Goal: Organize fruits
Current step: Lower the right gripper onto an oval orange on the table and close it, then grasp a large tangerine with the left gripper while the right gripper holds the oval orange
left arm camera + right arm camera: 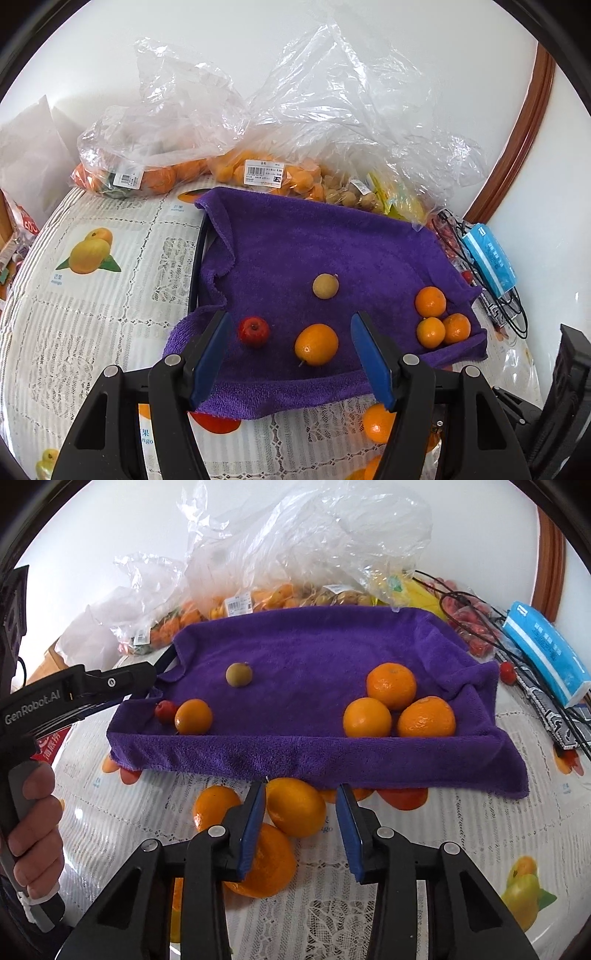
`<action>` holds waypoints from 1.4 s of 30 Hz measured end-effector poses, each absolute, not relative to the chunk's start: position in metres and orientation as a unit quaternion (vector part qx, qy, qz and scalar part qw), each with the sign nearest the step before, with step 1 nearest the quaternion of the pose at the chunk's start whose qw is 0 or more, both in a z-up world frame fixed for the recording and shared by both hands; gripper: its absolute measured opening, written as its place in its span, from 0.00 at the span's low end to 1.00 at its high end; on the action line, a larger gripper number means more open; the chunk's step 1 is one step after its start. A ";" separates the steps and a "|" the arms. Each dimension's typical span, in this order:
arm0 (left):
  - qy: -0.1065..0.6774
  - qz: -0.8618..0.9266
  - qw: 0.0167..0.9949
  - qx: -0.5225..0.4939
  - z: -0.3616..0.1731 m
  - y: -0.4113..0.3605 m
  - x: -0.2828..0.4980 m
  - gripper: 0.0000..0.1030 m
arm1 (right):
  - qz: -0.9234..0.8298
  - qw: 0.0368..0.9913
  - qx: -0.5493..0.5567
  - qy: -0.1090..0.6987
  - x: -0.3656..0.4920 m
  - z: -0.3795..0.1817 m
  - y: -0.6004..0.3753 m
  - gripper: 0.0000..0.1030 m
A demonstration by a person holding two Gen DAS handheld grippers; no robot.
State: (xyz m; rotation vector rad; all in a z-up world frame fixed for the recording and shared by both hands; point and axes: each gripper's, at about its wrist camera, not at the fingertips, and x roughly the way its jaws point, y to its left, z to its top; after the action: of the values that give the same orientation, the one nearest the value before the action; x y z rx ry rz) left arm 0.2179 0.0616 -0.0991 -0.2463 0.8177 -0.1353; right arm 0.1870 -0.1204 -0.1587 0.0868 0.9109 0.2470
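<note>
My left gripper (290, 325) stands with its blue-padded fingers (210, 354) spread wide and holding nothing, poised over the near edge of the purple terry towel (332, 243) that lies on the lace-patterned tablecloth printed with fruit pictures (92, 295). Between those fingers, slightly toward the right pad, sits a smooth oval orange fruit (316, 344); just inside the left pad is a small red apple-shaped fruit (253, 331); beyond the fingertips, further up the towel, is a round tan-brown fruit (325, 285). To the right of the right finger, three round orange tangerines (441, 321) sit clustered and touching at the towel's right edge. My right gripper (301, 794) is likewise parted and empty, its fingertips just short of the towel's front hem. A large oval orange fruit (295, 806) lies between its fingers on the tablecloth, touching the left pad; whether the right pad touches it I cannot tell. A flatter orange tangerine (267, 864) lies partly under the left finger, and another orange tangerine (214, 806) lies just left of it. Beyond the towel, crumpled clear plastic bags (325, 110) hold more fruit against the white wall.
</note>
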 end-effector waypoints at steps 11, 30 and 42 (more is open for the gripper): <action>0.397 -0.067 0.904 -0.146 -0.097 0.074 0.218 0.63 | 0.133 0.870 0.041 0.472 0.205 -0.166 -0.116 0.35; 0.406 -0.073 0.902 -0.129 -0.103 0.066 0.219 0.64 | 0.102 0.887 0.038 0.449 0.180 -0.173 -0.148 0.31; 0.414 -0.125 0.895 -0.109 -0.113 0.044 0.187 0.64 | 0.049 0.907 0.039 0.417 0.154 -0.171 -0.190 0.31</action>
State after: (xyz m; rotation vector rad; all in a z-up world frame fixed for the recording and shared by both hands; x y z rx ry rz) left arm 0.1873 0.0440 -0.1128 -0.2264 0.8584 -0.2596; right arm 0.1540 -0.1899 -0.1705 0.0806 0.8616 0.1022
